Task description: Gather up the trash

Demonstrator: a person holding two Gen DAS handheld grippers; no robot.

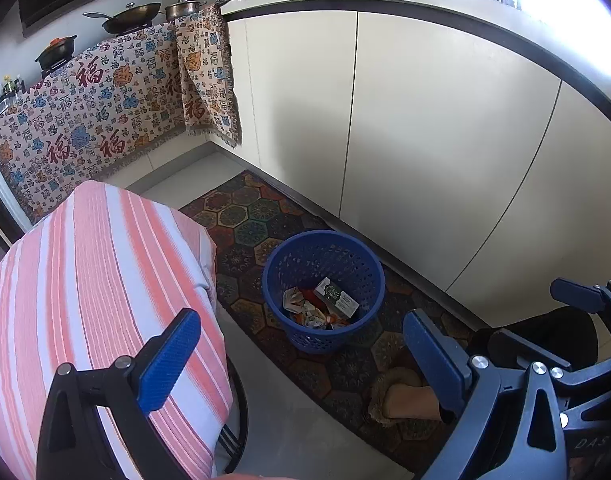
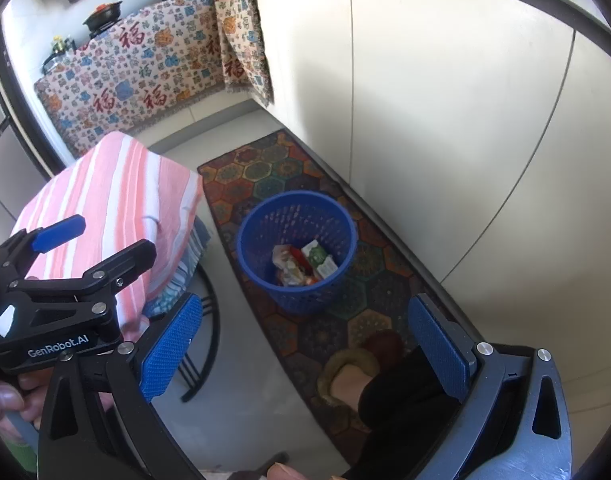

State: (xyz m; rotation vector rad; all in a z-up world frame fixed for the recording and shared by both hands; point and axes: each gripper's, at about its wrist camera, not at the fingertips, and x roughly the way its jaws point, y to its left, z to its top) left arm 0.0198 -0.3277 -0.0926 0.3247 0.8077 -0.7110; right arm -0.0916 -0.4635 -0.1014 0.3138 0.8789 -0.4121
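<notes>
A blue perforated basket (image 1: 273, 268) stands on the patterned rug, also in the right wrist view (image 2: 247, 240). Inside lie a white and green carton (image 1: 337, 300) (image 2: 319, 262) and crumpled wrappers (image 1: 301, 308) (image 2: 289, 272). My left gripper (image 1: 303, 360) is open and empty, above and in front of the basket, with its left finger over a striped cloth. My right gripper (image 2: 305, 350) is open too, with nothing between its blue pads (image 2: 171, 352); it hangs nearer than the basket, above the rug.
A stool or small table under a pink striped cloth (image 1: 97, 280) (image 2: 113, 200) stands left of the basket. Cream cabinets (image 1: 425, 140) run along the right. A person's slippered foot (image 2: 349, 376) rests on the rug (image 1: 245, 216). Pots (image 1: 129, 18) sit on the far counter.
</notes>
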